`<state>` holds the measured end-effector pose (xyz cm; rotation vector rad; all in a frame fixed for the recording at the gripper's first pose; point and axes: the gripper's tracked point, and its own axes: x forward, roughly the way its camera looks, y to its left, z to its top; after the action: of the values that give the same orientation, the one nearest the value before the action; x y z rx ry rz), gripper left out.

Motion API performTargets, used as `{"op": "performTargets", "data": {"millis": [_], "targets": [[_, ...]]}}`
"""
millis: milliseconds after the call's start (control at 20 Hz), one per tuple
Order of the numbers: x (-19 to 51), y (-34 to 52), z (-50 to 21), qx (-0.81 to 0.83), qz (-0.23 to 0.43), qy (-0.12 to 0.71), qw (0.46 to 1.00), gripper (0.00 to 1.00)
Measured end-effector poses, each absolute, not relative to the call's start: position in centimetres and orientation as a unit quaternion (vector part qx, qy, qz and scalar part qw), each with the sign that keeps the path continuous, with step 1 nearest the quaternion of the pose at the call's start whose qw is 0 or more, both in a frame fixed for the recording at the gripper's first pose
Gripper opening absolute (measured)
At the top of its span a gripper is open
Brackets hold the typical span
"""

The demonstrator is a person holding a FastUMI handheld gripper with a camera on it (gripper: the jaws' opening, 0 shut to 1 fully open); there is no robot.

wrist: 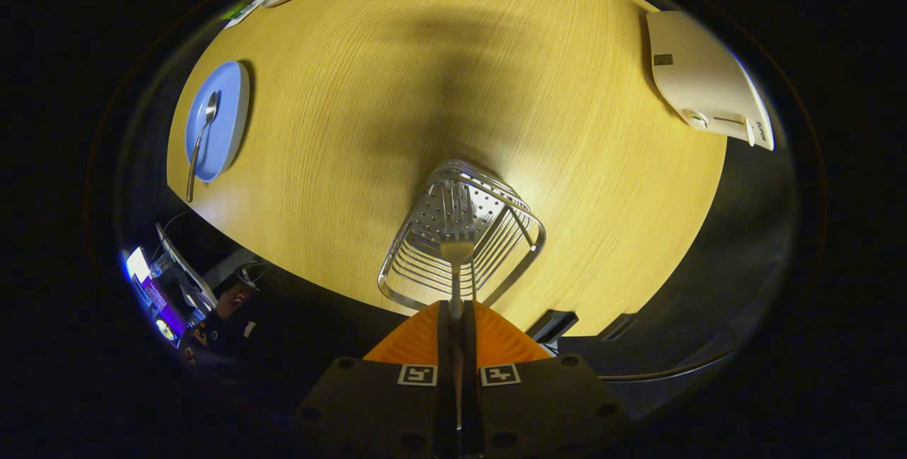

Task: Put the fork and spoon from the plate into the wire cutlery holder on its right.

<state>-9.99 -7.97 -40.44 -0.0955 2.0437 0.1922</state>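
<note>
Pinching the handle of a silver metal fork between its two orange ribbed fingers, the hand-held gripper hangs tines-down over the open mouth of the chrome wire cutlery holder, apparently so the fork can drop straight in without catching the rim. The fork's head sits against the view of the holder's perforated floor; how deep it reaches cannot be told. Well off to the holder's side, a long-handled silver spoon lies on the round blue plate, its handle overhanging the edge of the pale wooden table, awaiting its turn.
</note>
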Motion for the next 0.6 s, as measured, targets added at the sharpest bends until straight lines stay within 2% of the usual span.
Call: {"op": "performTargets", "data": {"millis": [250,600], "targets": [[-9.7,-7.8,-41.7,-0.036,0.066,0.863,0.499,0.09],[-8.6,-7.6,-41.4,-0.015,0.077,0.832,0.548,0.15]]}}
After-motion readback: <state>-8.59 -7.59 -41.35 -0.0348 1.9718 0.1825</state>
